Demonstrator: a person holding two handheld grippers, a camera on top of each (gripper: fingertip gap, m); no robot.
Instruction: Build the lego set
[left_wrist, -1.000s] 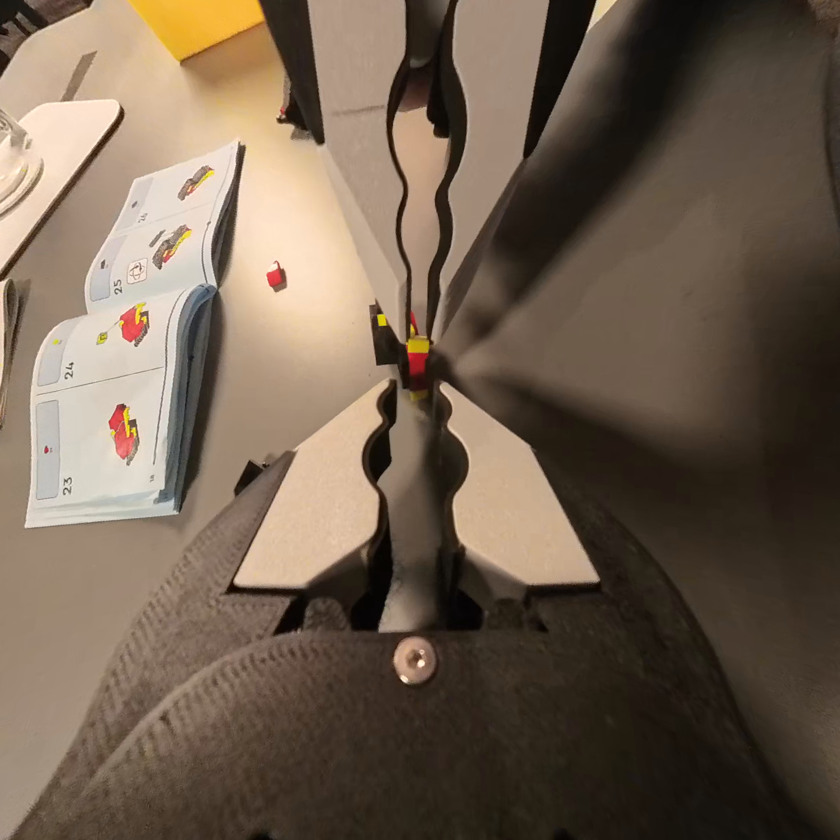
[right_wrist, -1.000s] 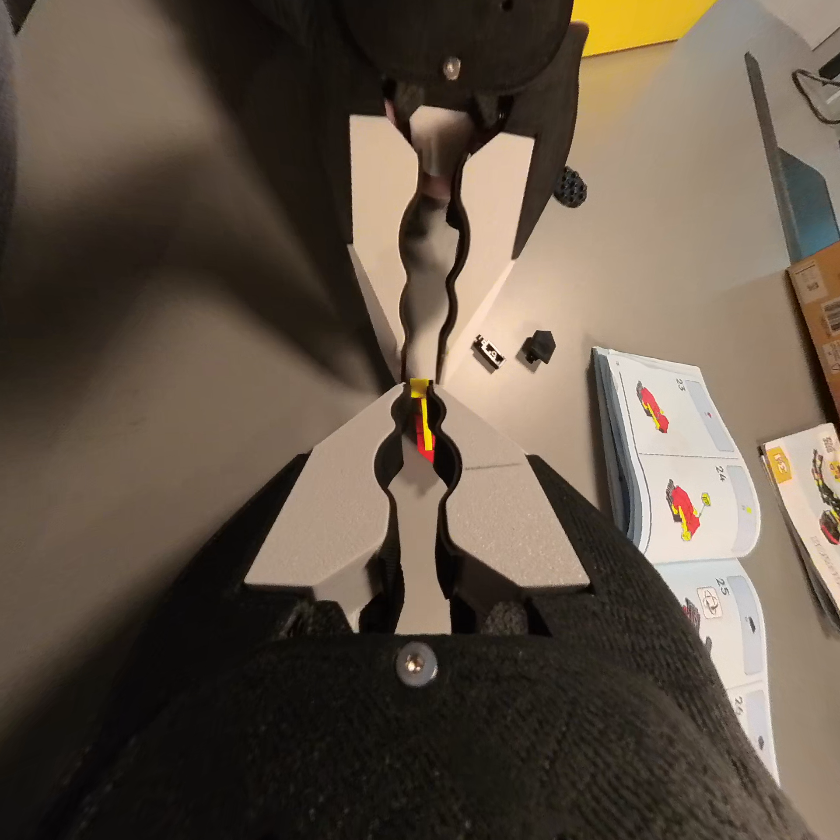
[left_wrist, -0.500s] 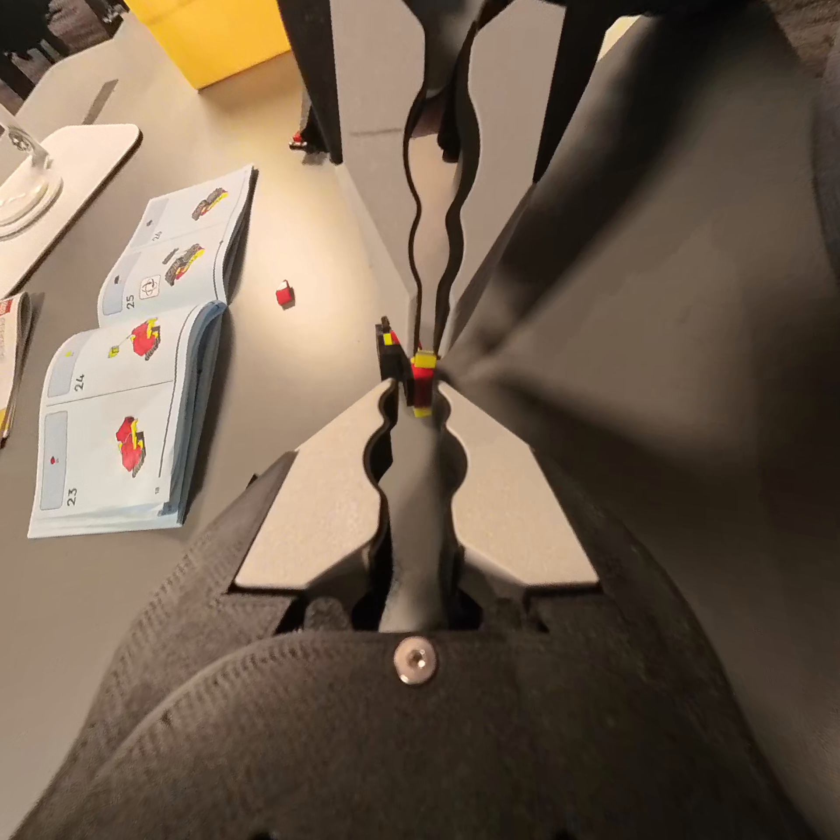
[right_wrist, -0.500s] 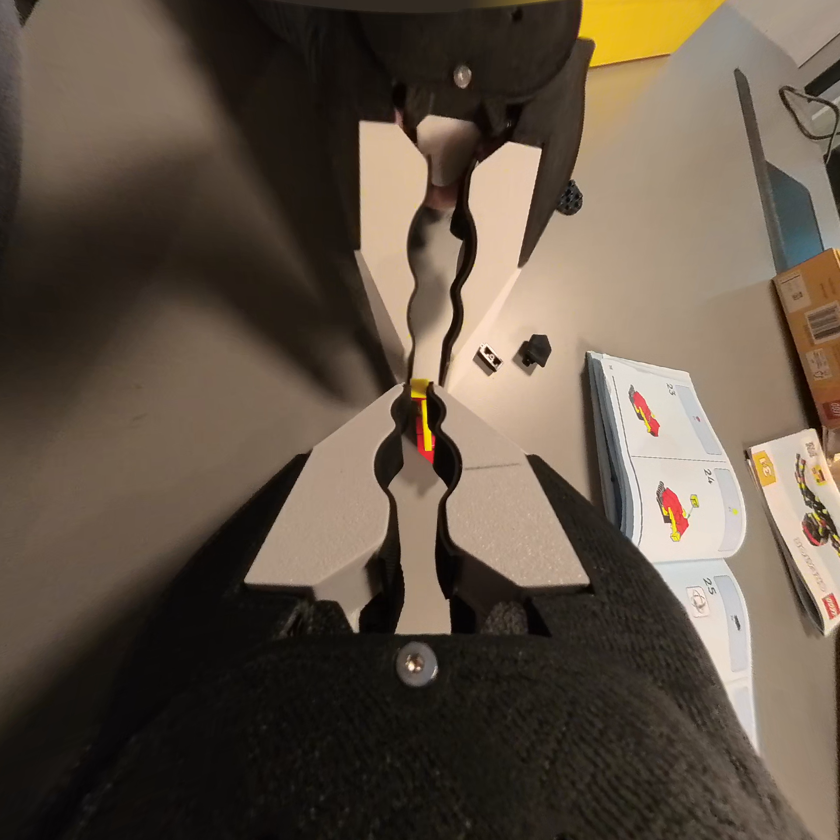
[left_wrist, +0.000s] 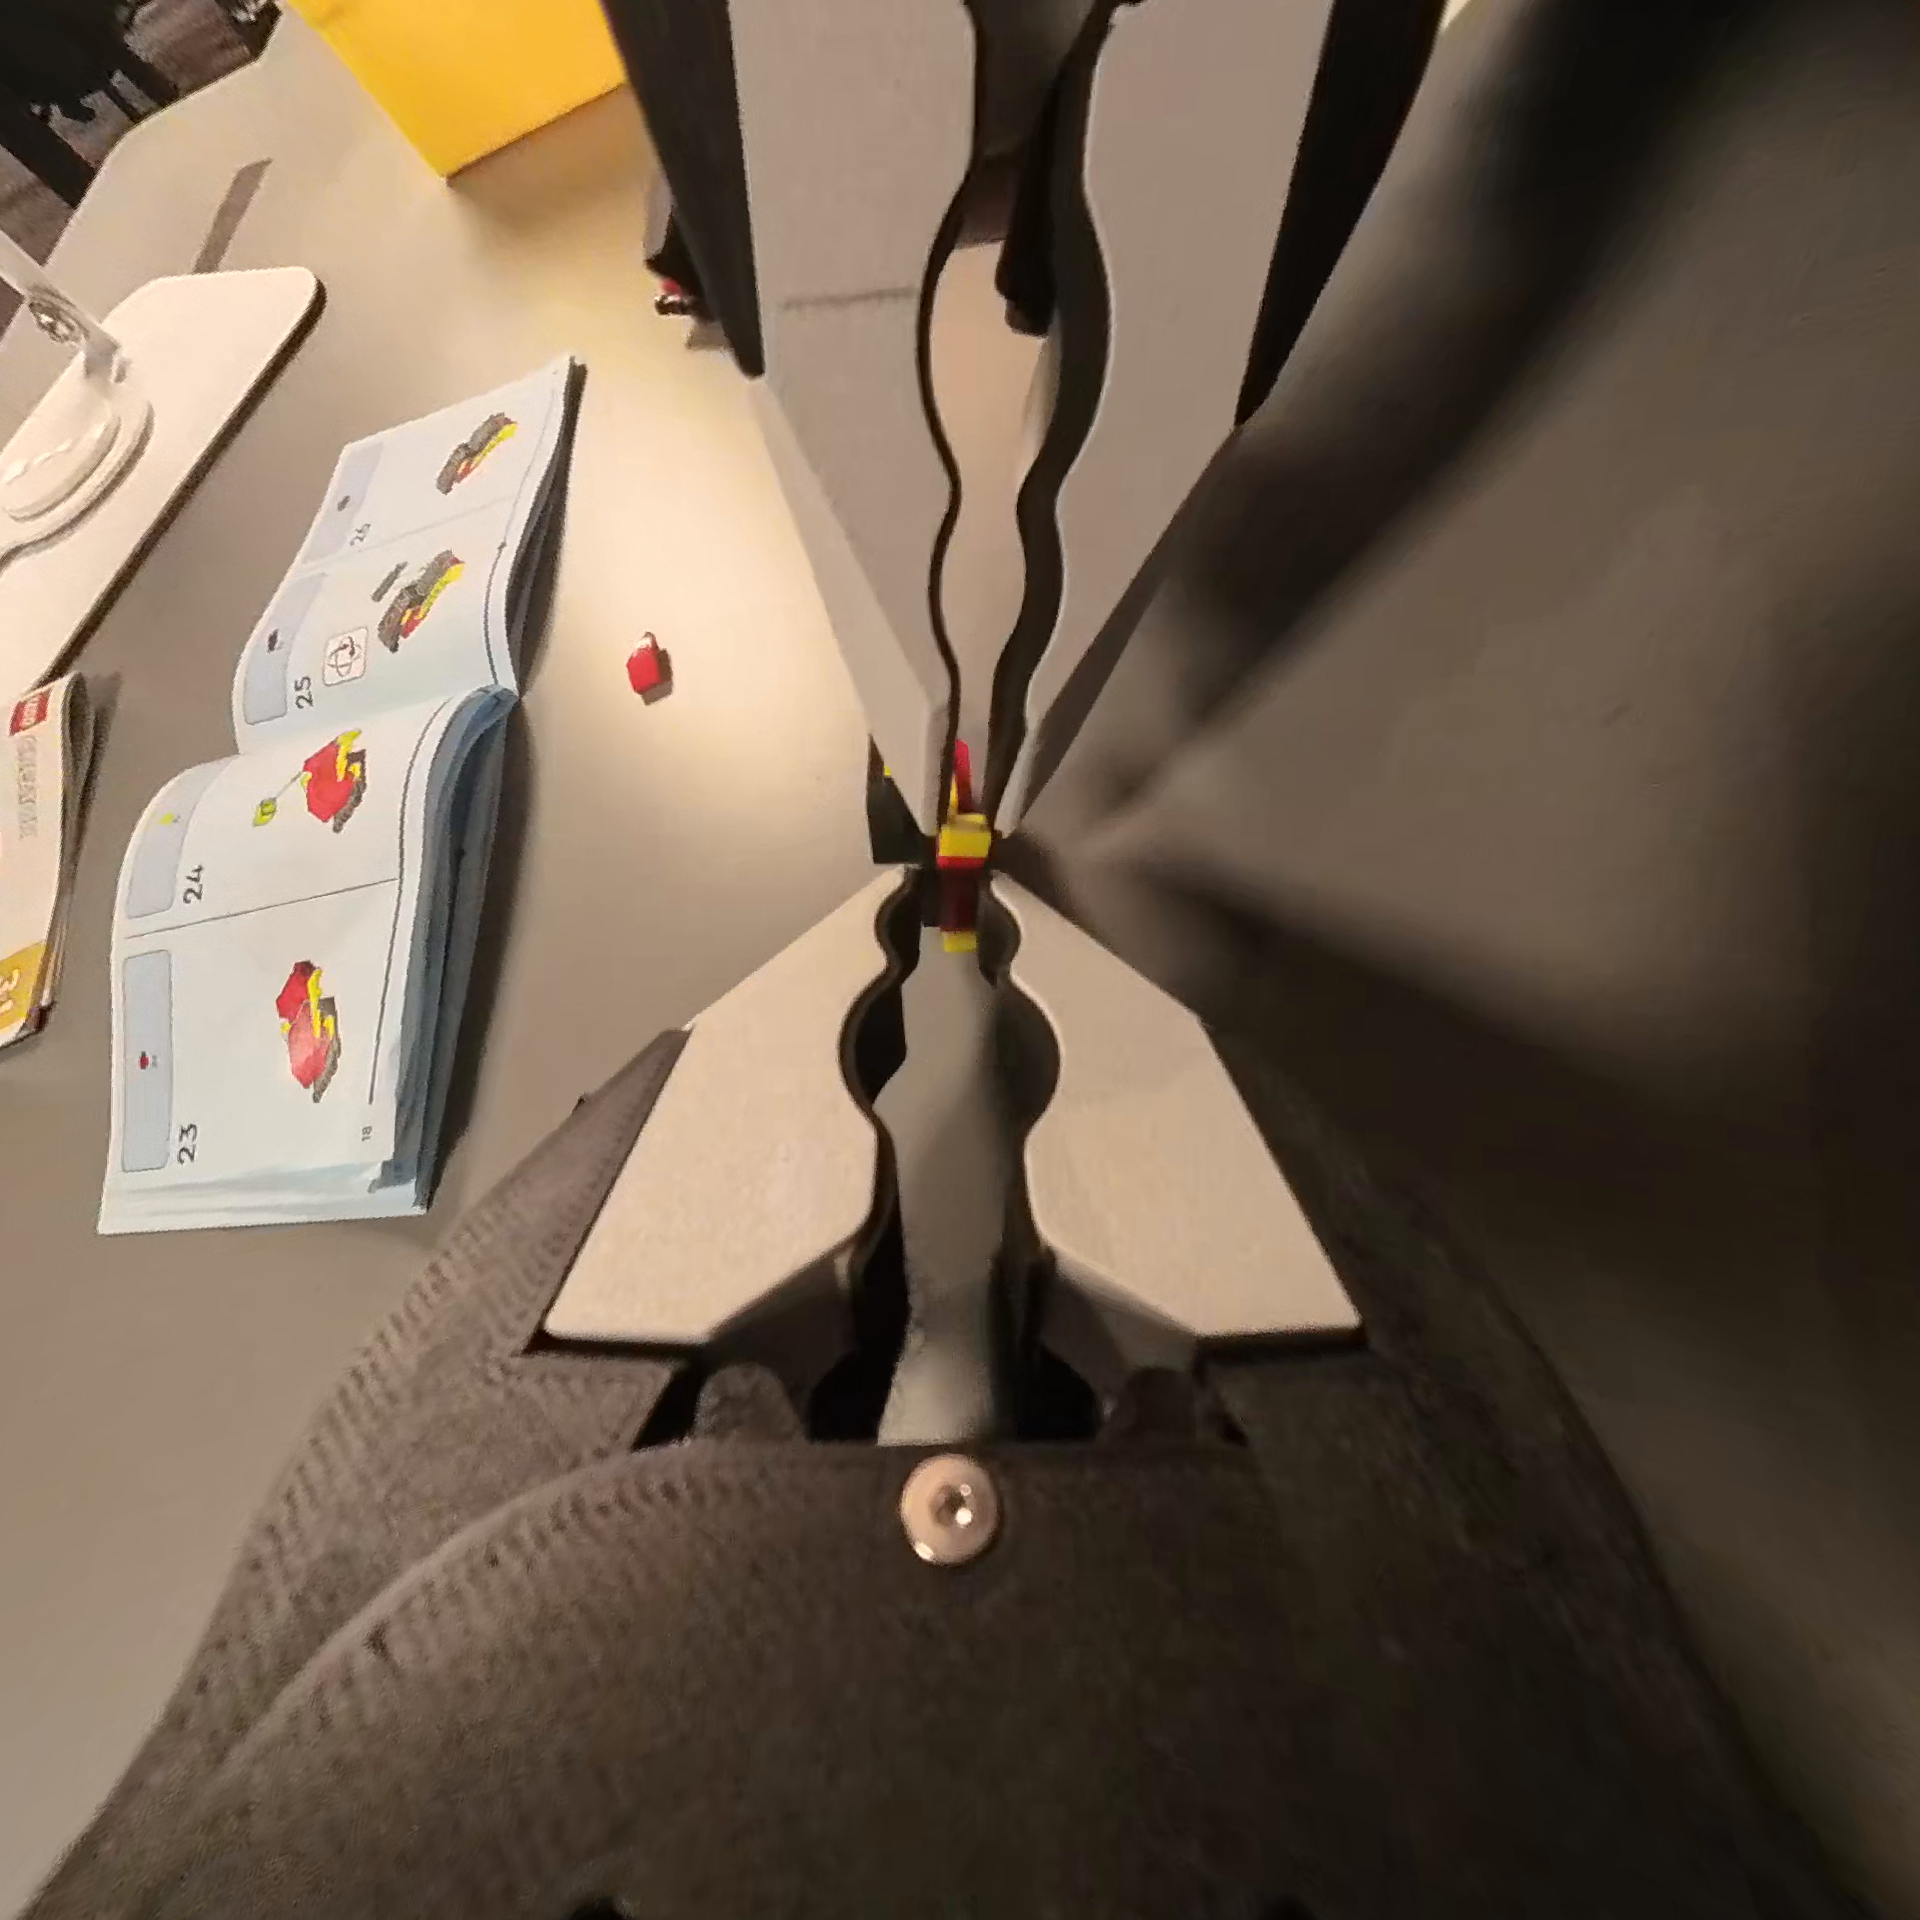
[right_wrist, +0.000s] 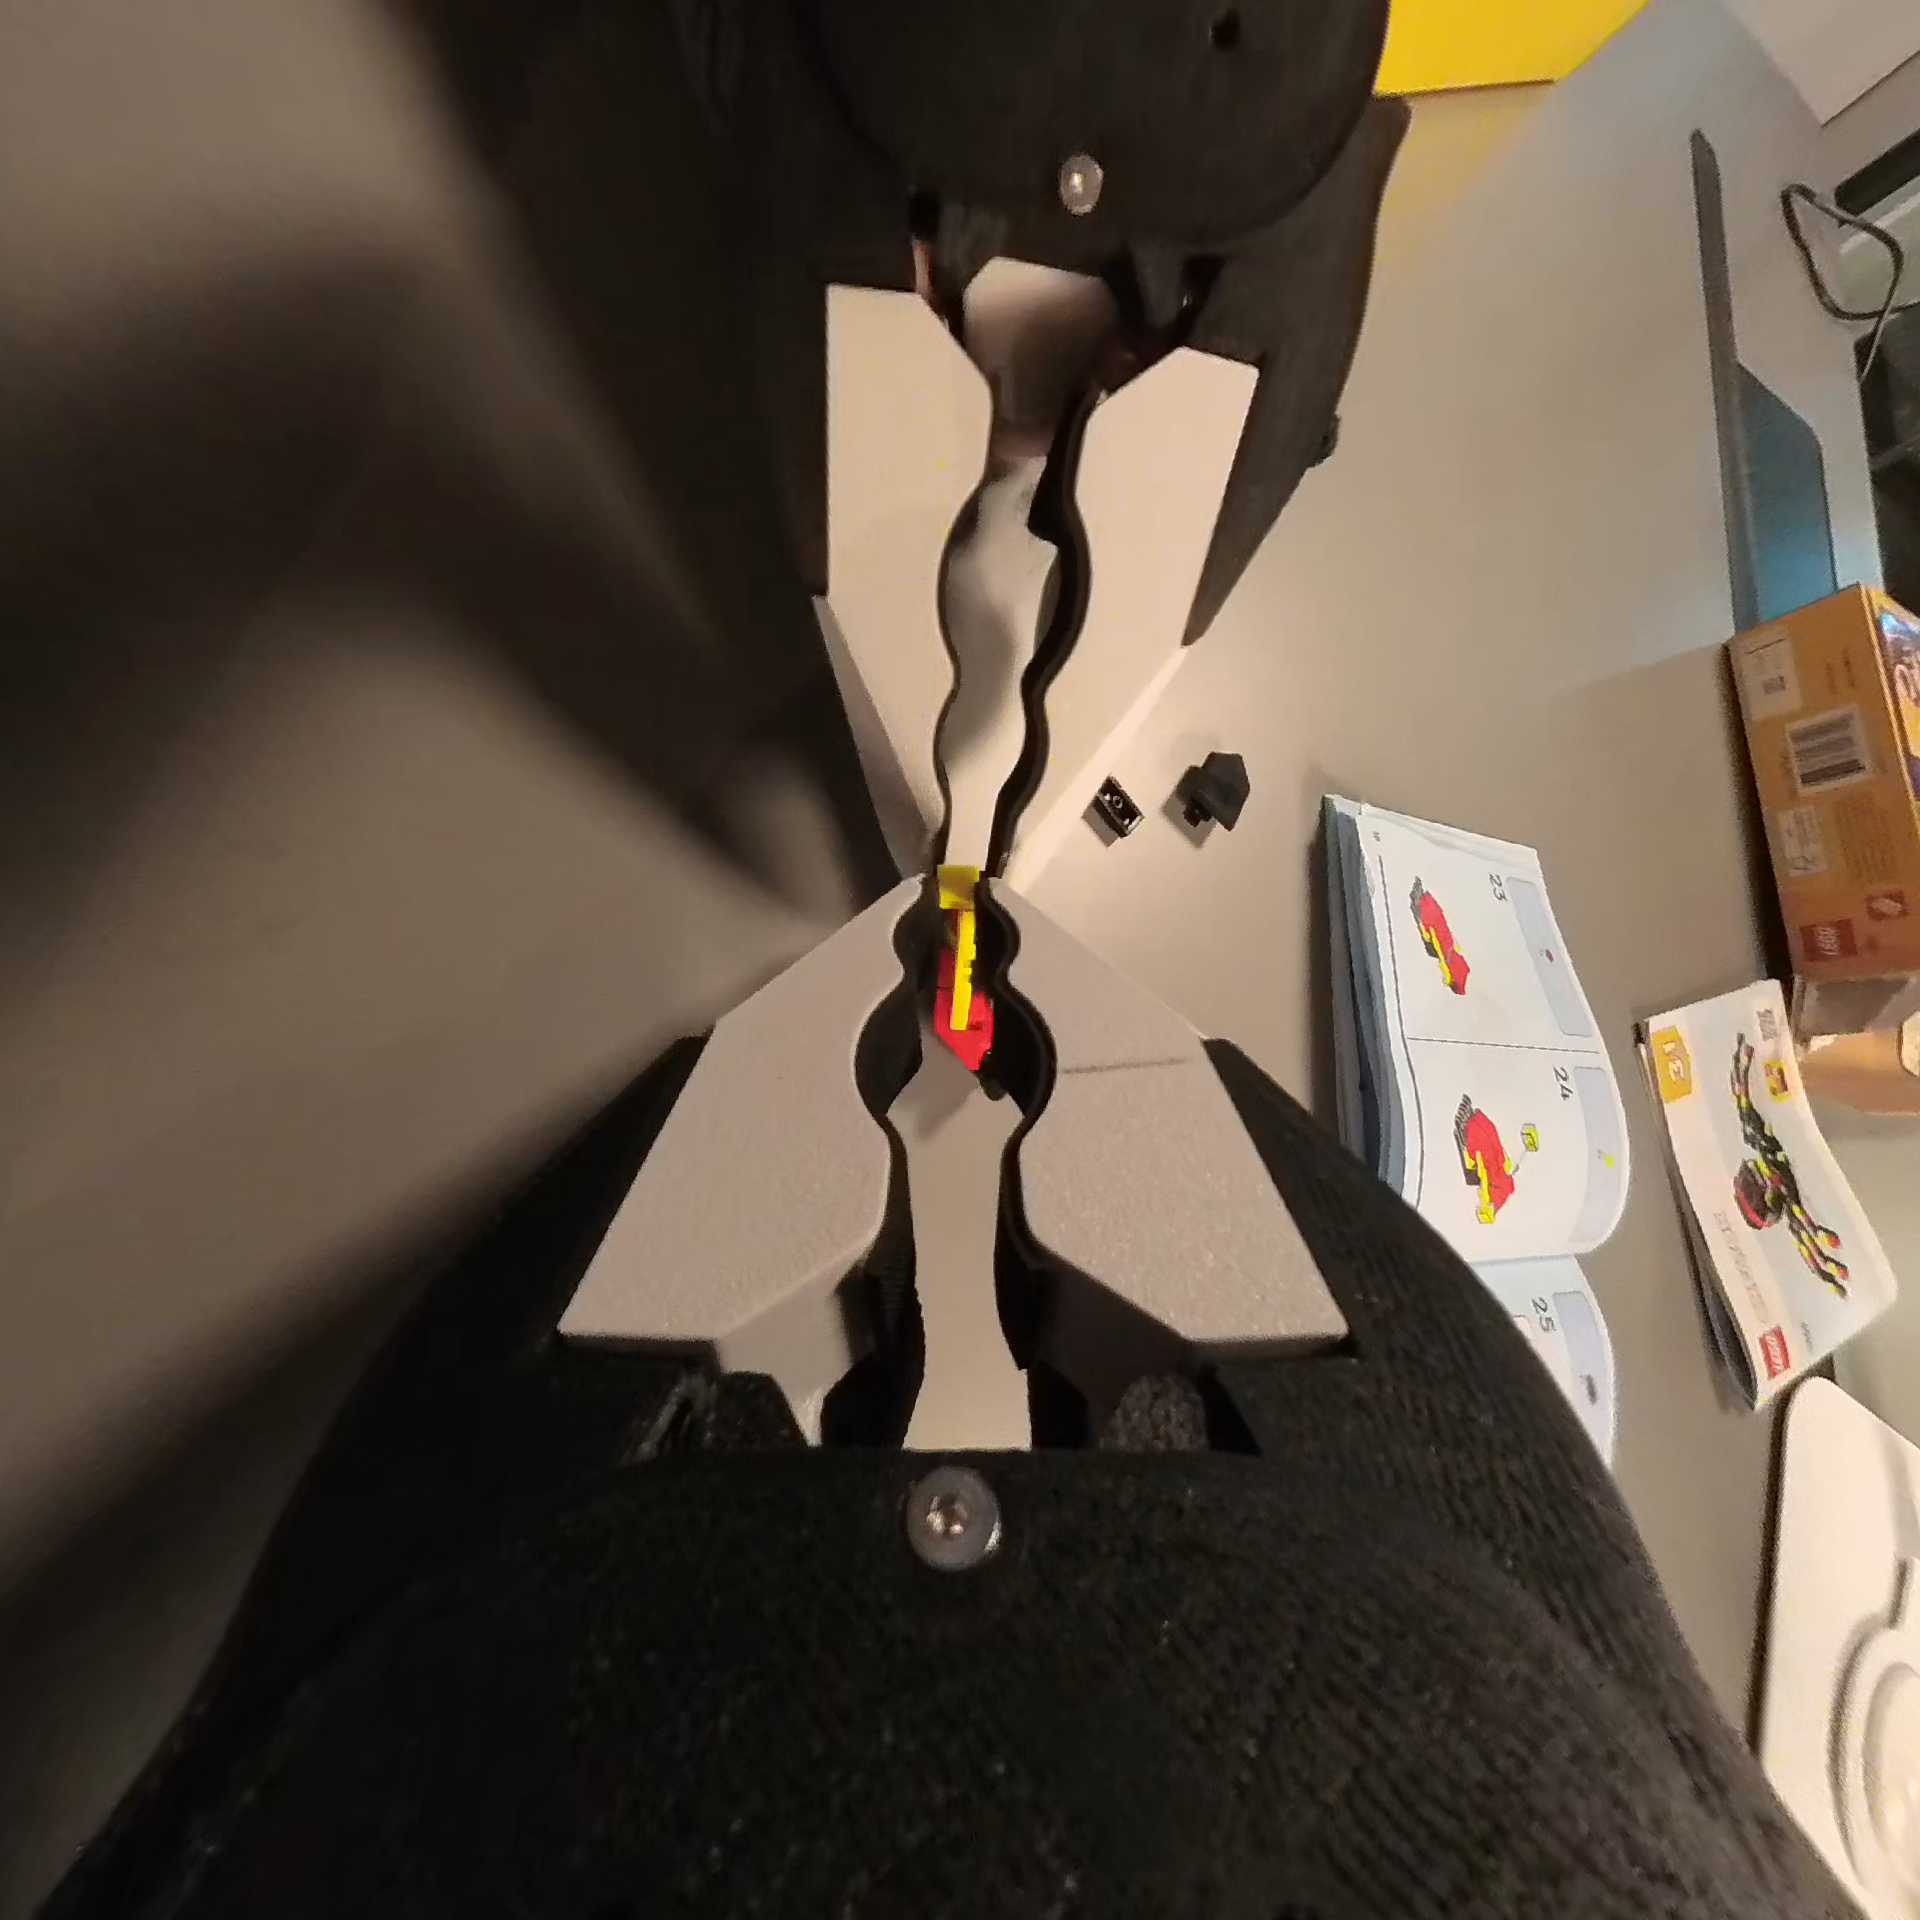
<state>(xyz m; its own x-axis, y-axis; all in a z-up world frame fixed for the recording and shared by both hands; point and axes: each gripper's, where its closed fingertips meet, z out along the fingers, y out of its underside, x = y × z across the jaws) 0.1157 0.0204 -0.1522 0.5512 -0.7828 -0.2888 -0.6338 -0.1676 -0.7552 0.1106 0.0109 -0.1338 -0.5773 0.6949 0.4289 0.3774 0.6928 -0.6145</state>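
1. Left gripper (left_wrist: 958, 883) closed tip to tip against the right gripper (right_wrist: 961, 904); both sets of fingers nearly shut, pinching the same small red-and-yellow lego assembly (right_wrist: 961, 992) from opposite ends, held above the grey table (left_wrist: 675, 935).
2. In the right wrist view, most of the assembly seated between the right fingers, red body inward, yellow plate at the tips; in the left wrist view, only a red and yellow end (left_wrist: 961, 862) gripped at the left tips.
3. Left of the left gripper: a loose red brick (left_wrist: 647, 663) on the table, near the tips; farther left, an open instruction booklet (left_wrist: 312, 894); beyond it a white board (left_wrist: 208, 343) and a yellow box (left_wrist: 488, 83).
4. Right of the right gripper's tips: 2 small black pieces (right_wrist: 1115, 807) (right_wrist: 1210, 790) side by side, apart; farther right the same booklet (right_wrist: 1475, 1039), a second leaflet (right_wrist: 1766, 1174) and a cardboard box (right_wrist: 1829, 769).
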